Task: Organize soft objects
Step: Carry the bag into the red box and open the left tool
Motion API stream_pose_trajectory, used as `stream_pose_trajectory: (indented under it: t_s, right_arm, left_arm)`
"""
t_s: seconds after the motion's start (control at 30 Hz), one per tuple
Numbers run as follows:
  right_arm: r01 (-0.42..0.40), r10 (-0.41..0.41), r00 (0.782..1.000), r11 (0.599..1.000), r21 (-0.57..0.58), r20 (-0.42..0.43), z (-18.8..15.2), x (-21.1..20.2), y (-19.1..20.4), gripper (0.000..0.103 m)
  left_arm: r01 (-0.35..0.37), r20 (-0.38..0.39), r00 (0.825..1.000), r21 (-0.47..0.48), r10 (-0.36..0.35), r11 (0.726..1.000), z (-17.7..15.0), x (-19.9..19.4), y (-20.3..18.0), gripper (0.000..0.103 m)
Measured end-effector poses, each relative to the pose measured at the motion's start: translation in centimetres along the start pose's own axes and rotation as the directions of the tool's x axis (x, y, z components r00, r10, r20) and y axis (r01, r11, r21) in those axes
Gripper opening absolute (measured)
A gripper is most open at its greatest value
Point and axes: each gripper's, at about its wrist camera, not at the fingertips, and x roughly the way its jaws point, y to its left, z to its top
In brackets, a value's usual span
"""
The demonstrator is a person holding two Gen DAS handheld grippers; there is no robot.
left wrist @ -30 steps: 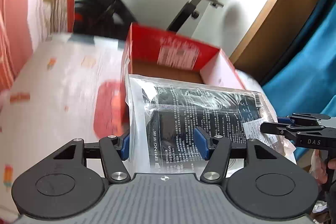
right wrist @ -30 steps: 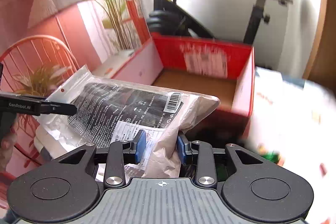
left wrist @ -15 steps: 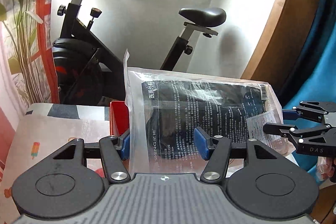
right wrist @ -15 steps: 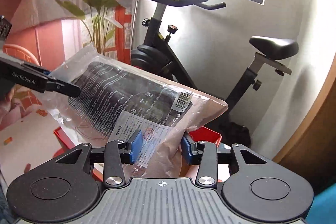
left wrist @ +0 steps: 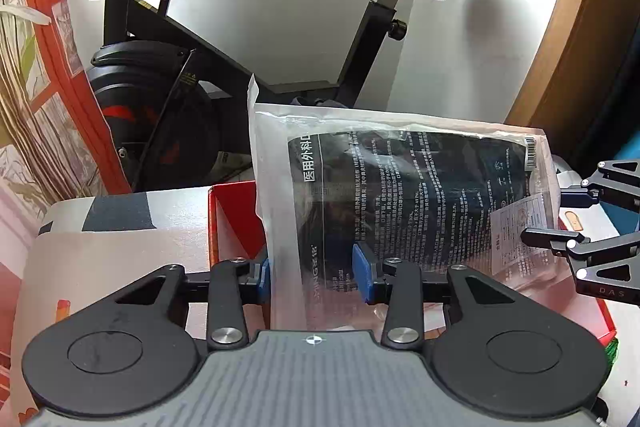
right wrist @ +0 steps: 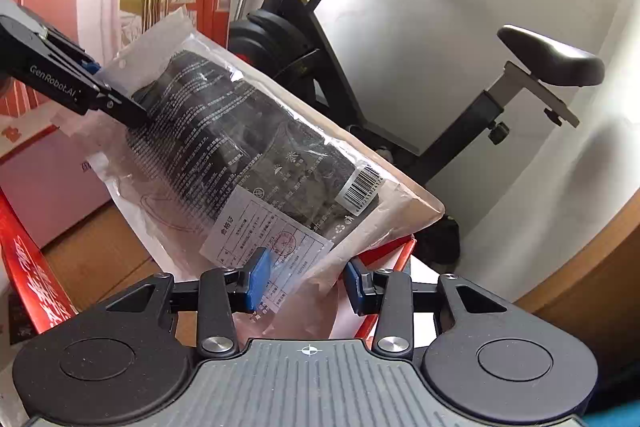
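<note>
- Over on the left side, the left gripper (left wrist: 316,277) had just squeezed its jaws closer on one end of the bag (left wrist: 400,203), and the blue pads (left wrist: 362,273) pressed the plastic between them.
- Between the two grippers, the bag hung in the air just above the red box (left wrist: 224,223), held at both ends.
- On the right side, the right gripper (right wrist: 306,281) pinched the other end of the bag with narrow jaws.
- The step in hand looked like carrying the bag to the box.
- Next, I think both grippers needed to go down together and let go inside the box.
- The bag was flat, clear, shiny and crinkly, with something soft and dark inside and a white label (right wrist: 266,247).
- The box was stiff cardboard, red outside and brown inside.
- Behind stood a hard black exercise bike (left wrist: 240,75).
</note>
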Motion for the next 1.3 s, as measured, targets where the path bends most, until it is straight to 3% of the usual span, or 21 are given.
stream_pose_trajectory:
  t_s: [0.13, 0.47, 0.67, 0.8, 0.93, 1.17, 1.3]
  right_arm:
    - [0.027, -0.029, 0.998, 0.999, -0.043, -0.049, 0.1, 2.0, 0.4, 0.037]
    - [0.093, -0.108, 0.987, 0.988, -0.122, -0.122, 0.3, 4.6, 1.2, 0.036]
    - [0.154, -0.171, 0.979, 0.978, -0.143, -0.113, 1.1, 5.0, 1.7, 0.045]
    - [0.197, -0.210, 0.973, 0.971, -0.134, -0.095, 1.8, 5.0, 0.6, 0.047]
    - [0.225, -0.241, 0.966, 0.963, -0.150, -0.094, 2.3, 5.6, 0.3, 0.052]
    - [0.272, -0.302, 0.945, 0.939, -0.210, -0.127, 2.7, 7.3, 1.3, 0.059]
    - [0.312, -0.340, 0.932, 0.930, -0.195, -0.129, 2.9, 7.6, 1.6, 0.068]
  left_arm:
    - [-0.054, -0.032, 0.998, 0.079, 0.057, 0.995, -0.5, 0.9, -0.1, 0.033]
    - [-0.167, -0.099, 0.979, 0.108, 0.177, 0.980, -0.7, 2.7, 0.8, 0.013]
    - [-0.207, -0.116, 0.967, 0.155, 0.226, 0.966, -0.9, 2.6, -0.3, 0.013]
    - [-0.198, -0.107, 0.971, 0.133, 0.212, 0.971, -0.7, 1.9, 0.1, 0.014]
    - [-0.228, -0.066, 0.968, 0.163, 0.241, 0.960, -0.7, 1.5, -0.5, 0.015]
    - [-0.217, -0.057, 0.972, 0.157, 0.228, 0.963, -0.7, 0.7, -0.7, 0.016]
    - [-0.210, -0.023, 0.976, 0.127, 0.215, 0.969, -0.5, -0.6, -0.5, 0.022]
